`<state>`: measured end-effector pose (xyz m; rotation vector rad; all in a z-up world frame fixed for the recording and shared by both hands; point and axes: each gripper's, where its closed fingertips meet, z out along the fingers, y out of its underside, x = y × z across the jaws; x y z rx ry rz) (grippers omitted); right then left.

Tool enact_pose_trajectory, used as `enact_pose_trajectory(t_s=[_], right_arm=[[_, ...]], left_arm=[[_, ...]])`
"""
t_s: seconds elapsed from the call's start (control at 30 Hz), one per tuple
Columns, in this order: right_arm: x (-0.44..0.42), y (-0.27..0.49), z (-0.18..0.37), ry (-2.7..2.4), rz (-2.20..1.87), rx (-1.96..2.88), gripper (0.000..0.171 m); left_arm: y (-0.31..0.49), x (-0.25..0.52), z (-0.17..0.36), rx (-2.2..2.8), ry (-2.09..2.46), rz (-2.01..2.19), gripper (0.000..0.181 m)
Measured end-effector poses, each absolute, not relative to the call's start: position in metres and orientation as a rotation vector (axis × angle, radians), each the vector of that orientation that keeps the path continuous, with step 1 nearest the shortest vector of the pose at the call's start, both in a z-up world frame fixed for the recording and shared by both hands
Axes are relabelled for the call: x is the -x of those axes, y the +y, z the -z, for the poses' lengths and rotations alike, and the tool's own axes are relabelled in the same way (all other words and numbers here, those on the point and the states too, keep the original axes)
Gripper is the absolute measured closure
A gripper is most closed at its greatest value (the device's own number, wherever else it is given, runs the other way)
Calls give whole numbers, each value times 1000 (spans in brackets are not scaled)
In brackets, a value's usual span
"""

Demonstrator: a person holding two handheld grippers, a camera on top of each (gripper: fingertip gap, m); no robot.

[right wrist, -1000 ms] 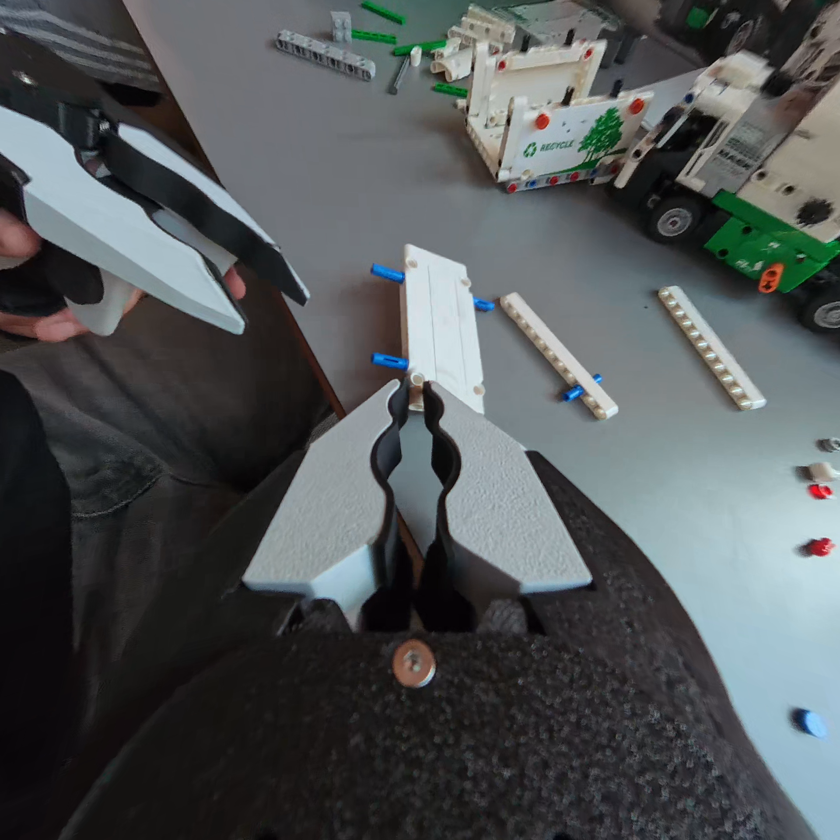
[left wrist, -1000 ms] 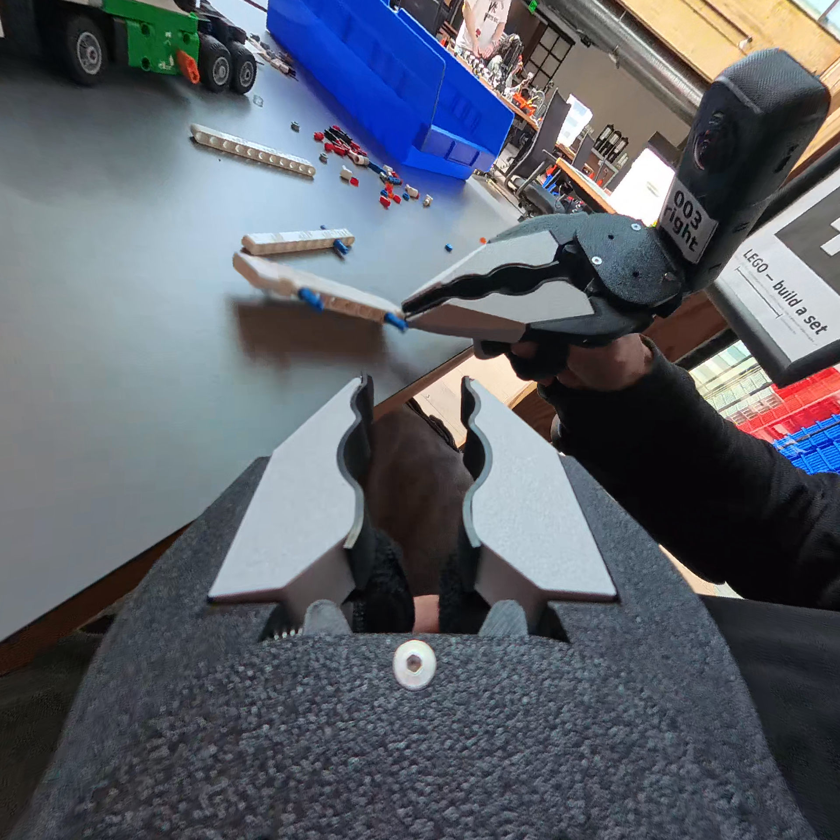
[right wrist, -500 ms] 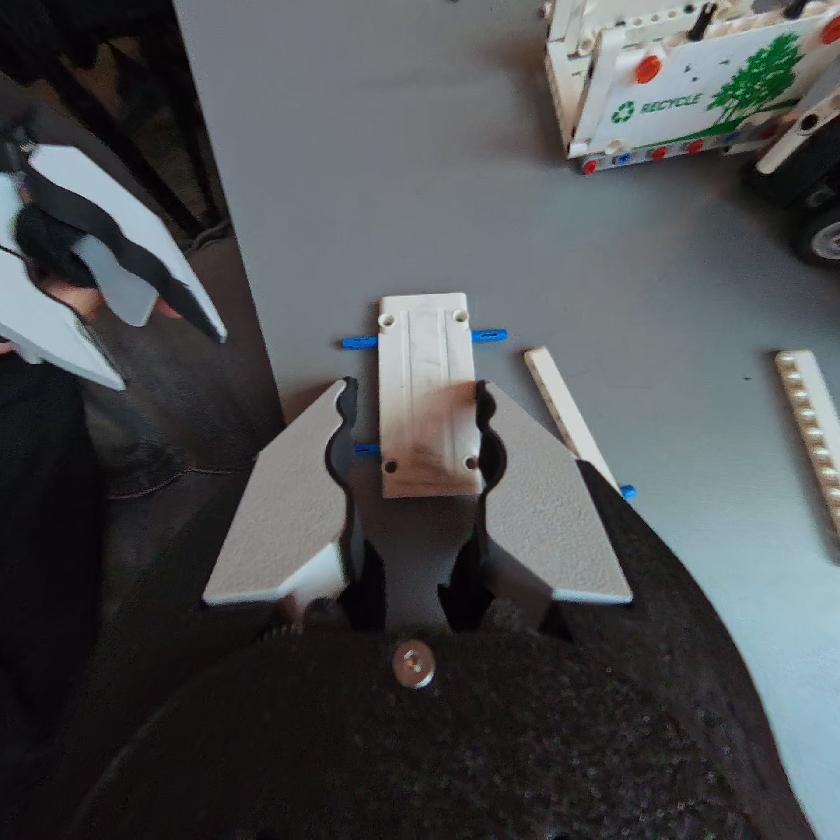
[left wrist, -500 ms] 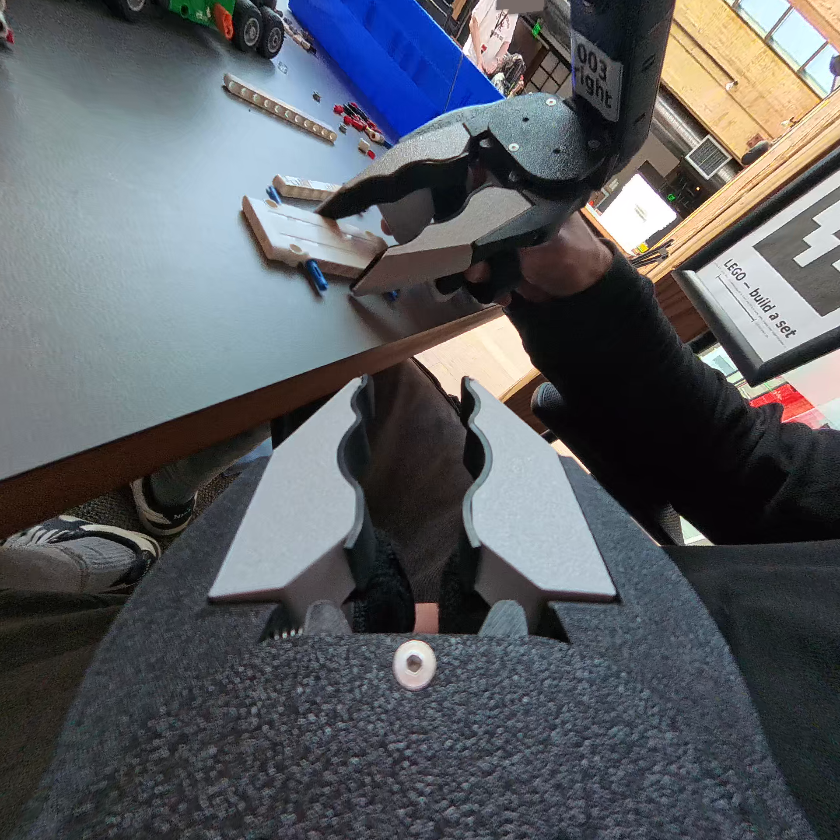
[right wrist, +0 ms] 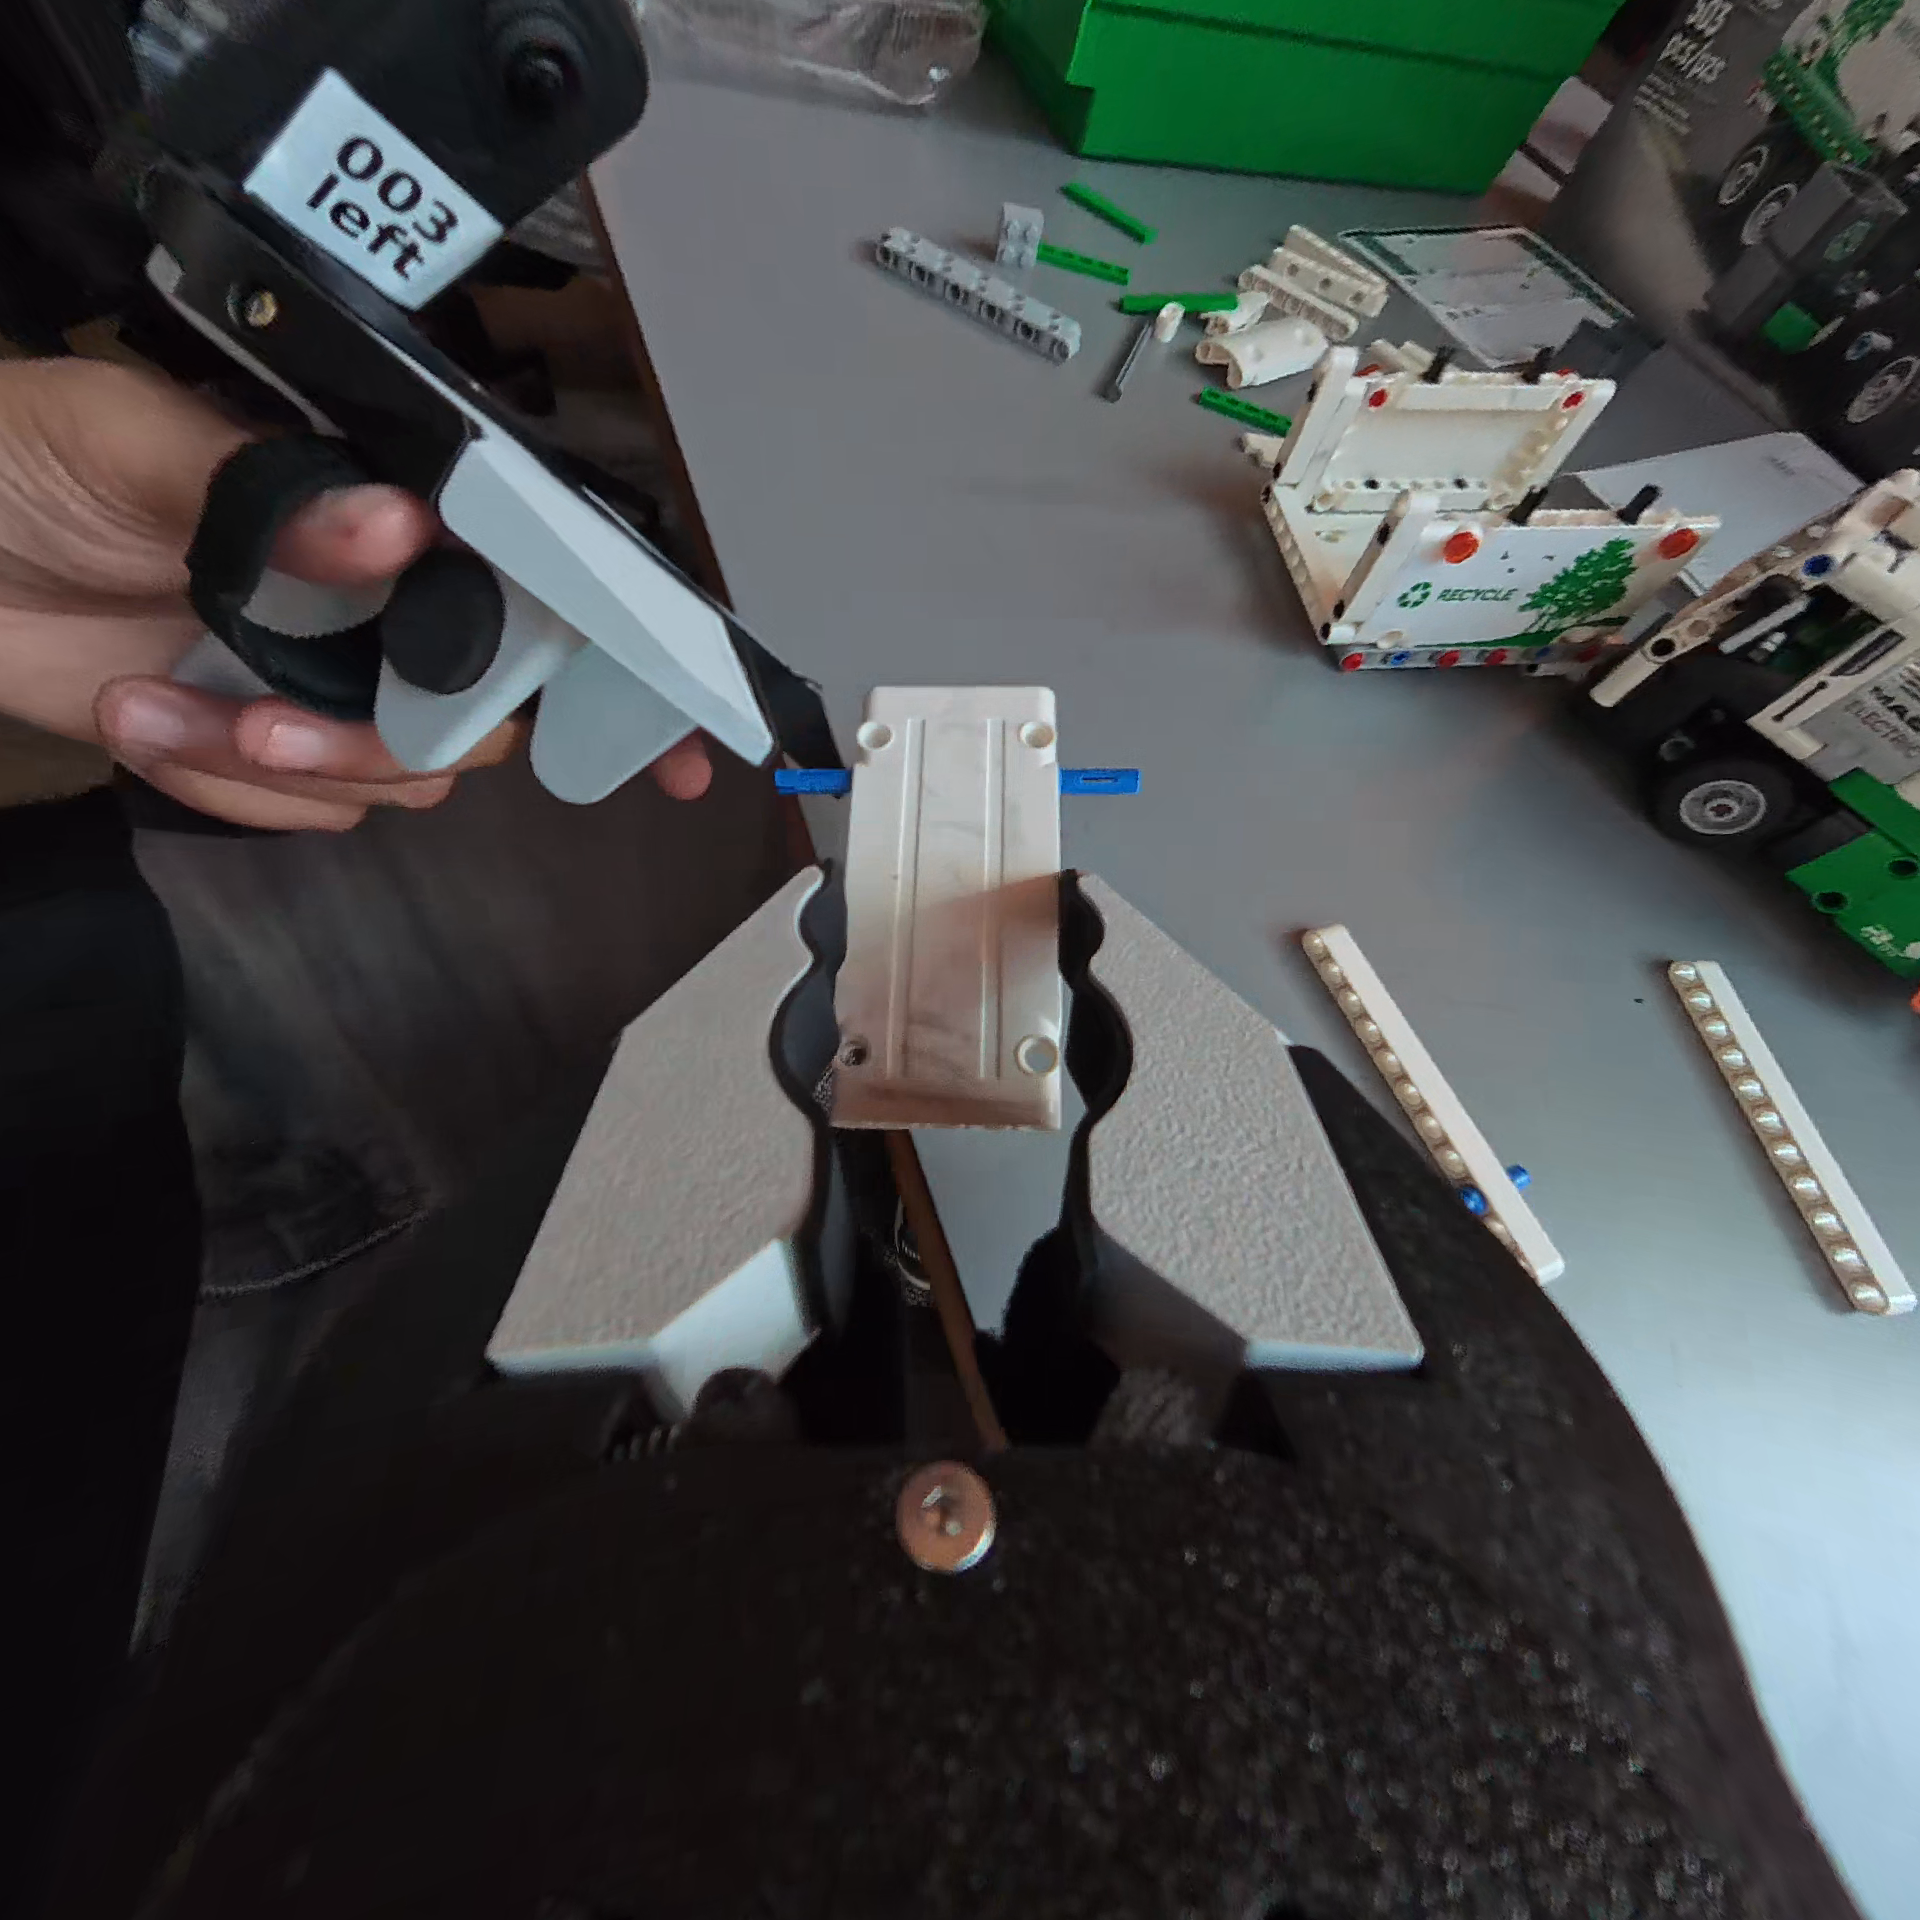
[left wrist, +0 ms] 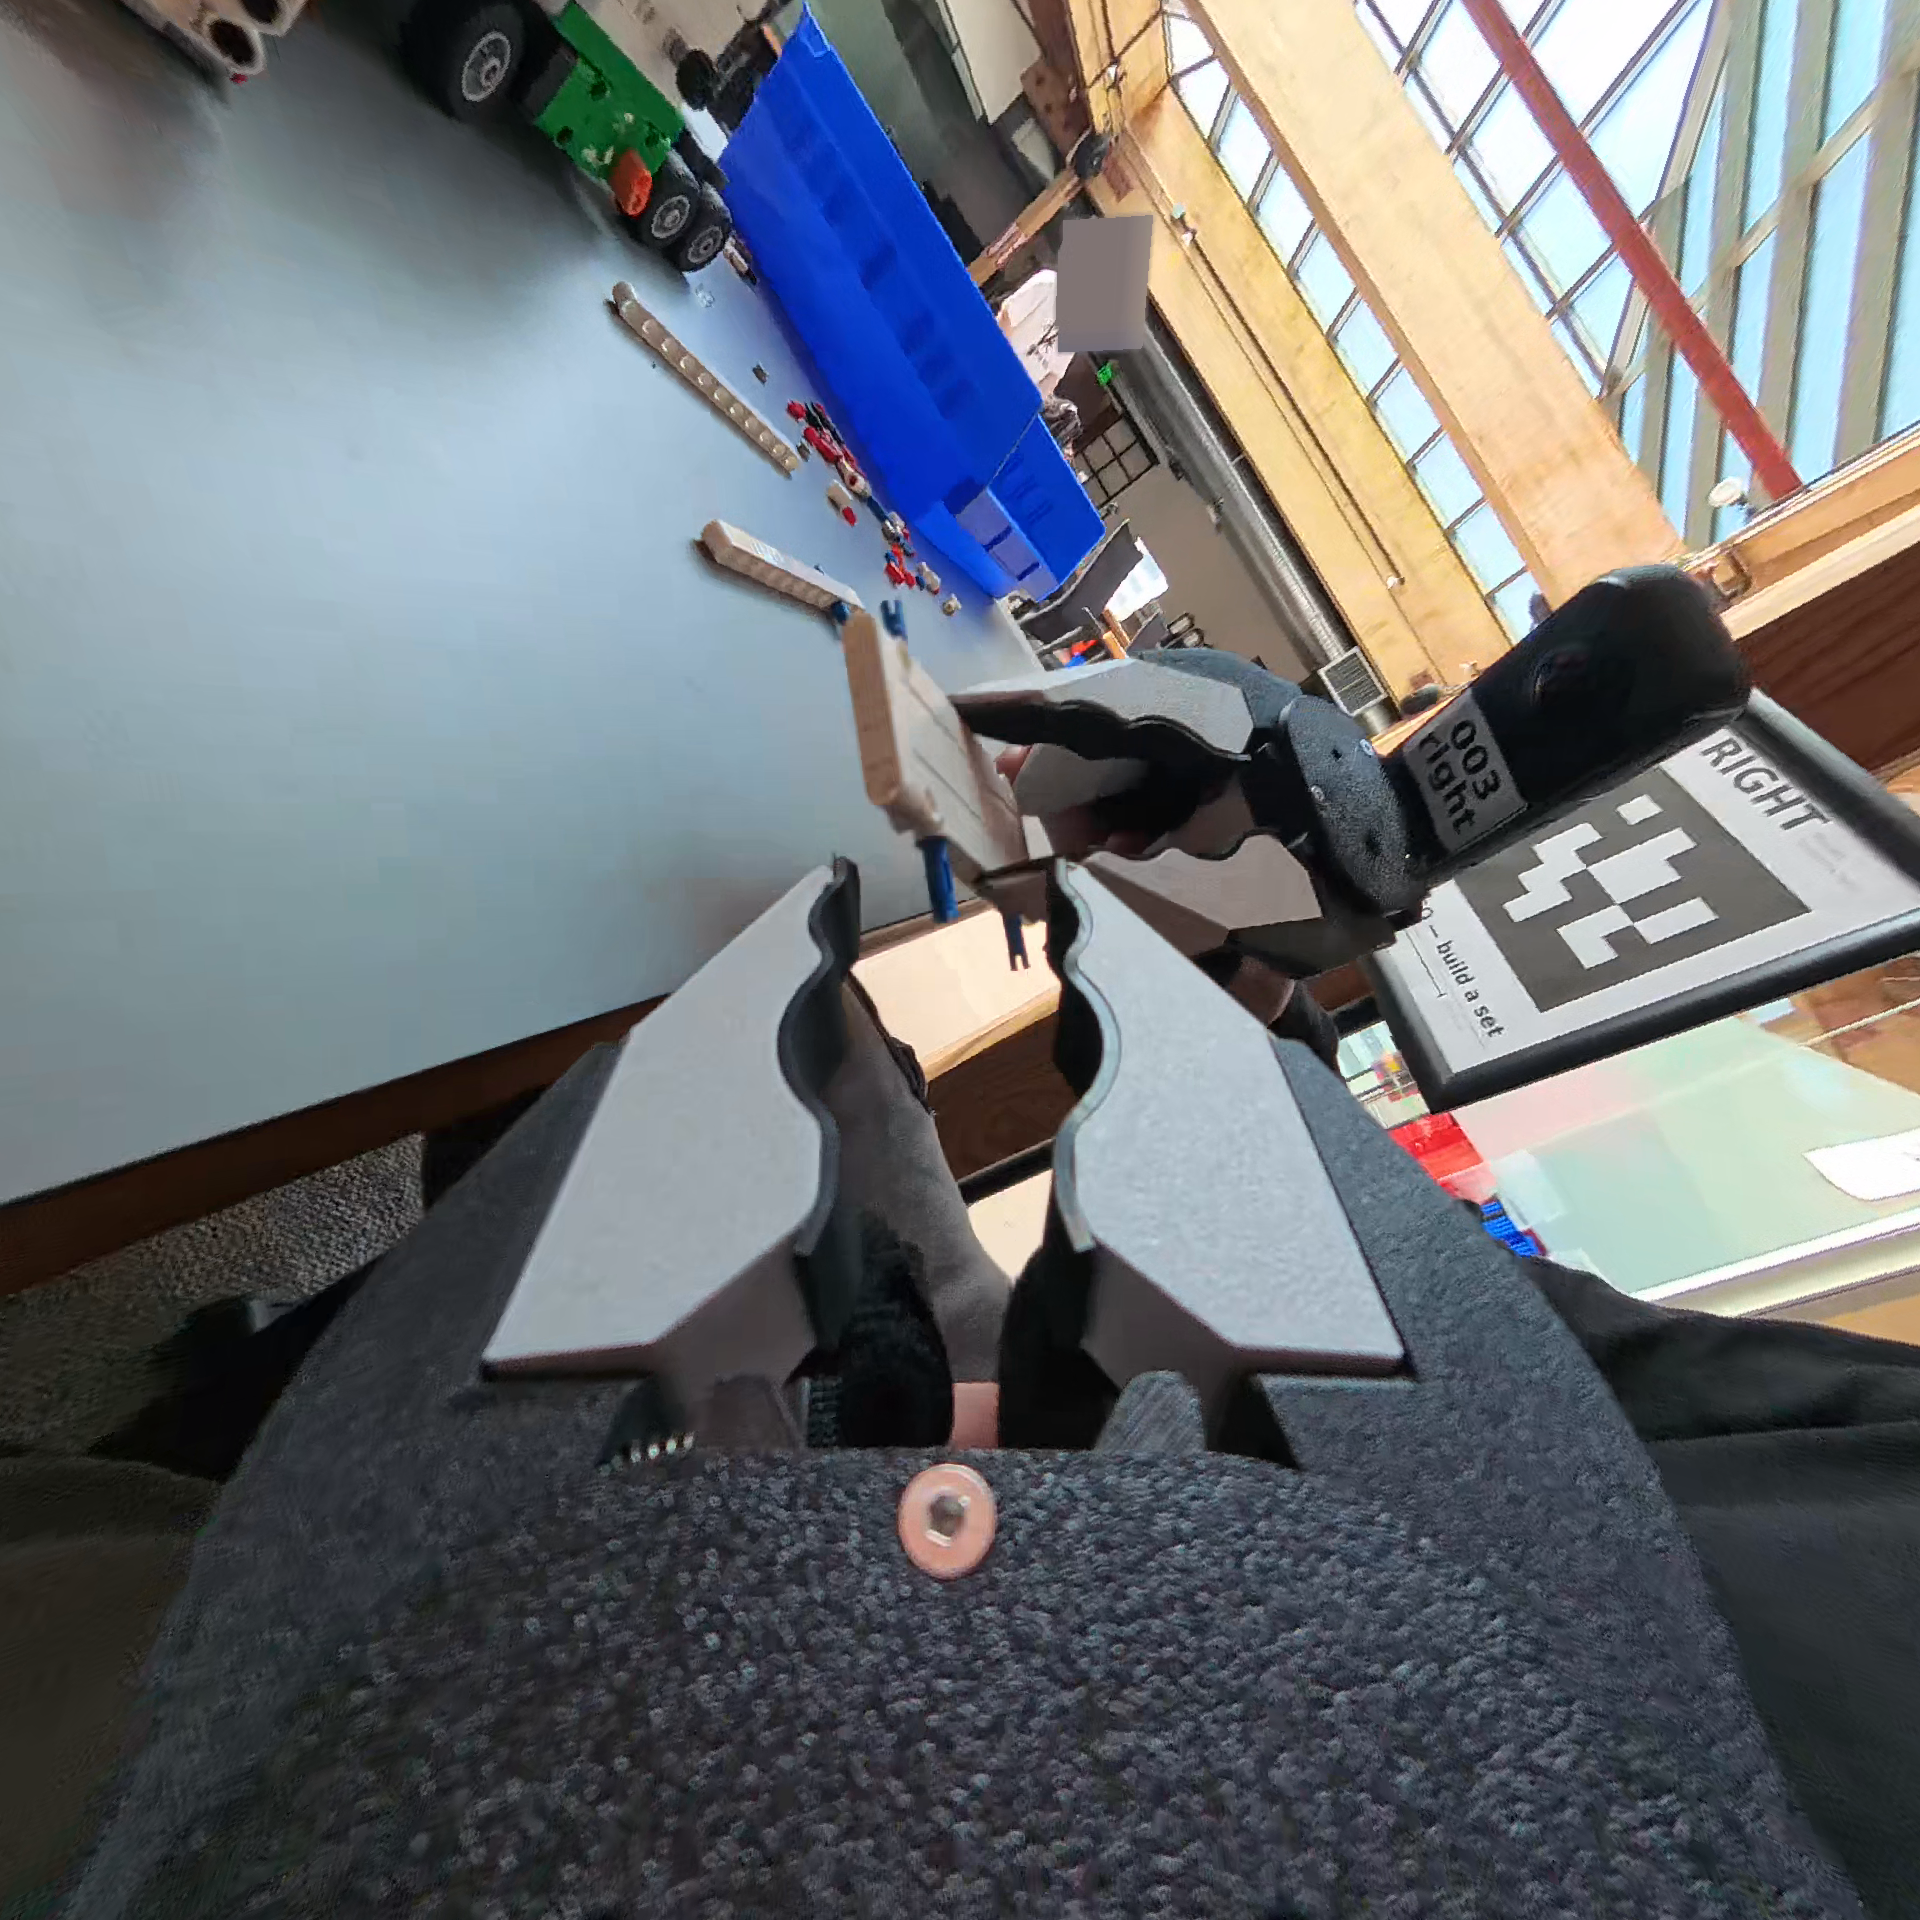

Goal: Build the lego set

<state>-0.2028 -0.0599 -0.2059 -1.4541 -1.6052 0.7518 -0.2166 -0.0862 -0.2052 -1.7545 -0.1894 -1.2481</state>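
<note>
My right gripper (right wrist: 948, 883) is shut on a white ribbed lego panel (right wrist: 951, 904), gripping its long sides and holding it above the grey table's (right wrist: 935, 468) near edge. Blue pins (right wrist: 1099, 779) stick out of the panel's sides. My left gripper (left wrist: 951, 883) is open and empty, with its fingers apart just below the panel (left wrist: 914, 748). In the right wrist view the left gripper's tips (right wrist: 790, 727) sit right by the panel's left blue pin (right wrist: 810, 781). The right gripper (left wrist: 971, 790) also shows in the left wrist view.
Two long white beams (right wrist: 1429, 1101) (right wrist: 1787, 1132) lie on the table to the right. A white truck body (right wrist: 1455, 540), a cab with green parts (right wrist: 1787, 707) and a green box (right wrist: 1299, 83) stand farther back. A blue bin (left wrist: 894, 312) and small loose pieces (left wrist: 873, 520) lie beyond. Less than 4 cm separates the two grippers' tips. Between my right fingertips and the white truck body (right wrist: 1455, 540) there is roughly 15 cm.
My right gripper opened over the panel lying on the table, then shut on its sides and lifted it. My left gripper came up close to the panel's left pin.
</note>
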Motion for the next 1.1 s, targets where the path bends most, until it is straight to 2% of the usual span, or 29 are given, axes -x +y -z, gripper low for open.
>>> enact_pose_trajectory(t_s=[0.23,0.27,0.3,0.37,0.4,0.53,0.7,0.9,1.03,1.1], right_arm=[[213,-79,189,-1481,-856,1386,132],[215,-83,190,-1482,-816,1370,132],[217,-87,189,-1477,-790,1361,131],[218,-91,191,-1481,-751,1350,133],[216,-91,191,-1502,-752,1345,138],[190,-46,182,-1619,-790,1428,138],[174,37,217,-1890,-650,1525,146],[173,50,234,-2152,-724,1641,157],[184,49,237,-2122,-669,1625,165],[199,30,220,-2006,-674,1573,165]], left_arm=[[-83,218,187,1670,-113,1212,150],[-83,218,184,1663,-96,1188,155],[-83,220,182,1652,-85,1160,173],[-86,221,178,1638,-50,1125,177],[-88,221,181,1666,-8,1097,177],[-97,226,178,1708,171,1105,177],[-110,216,172,1677,317,1191,177],[-107,219,175,1667,297,1165,177],[-101,229,175,1656,226,1157,177],[-100,234,169,1622,171,1172,177]])
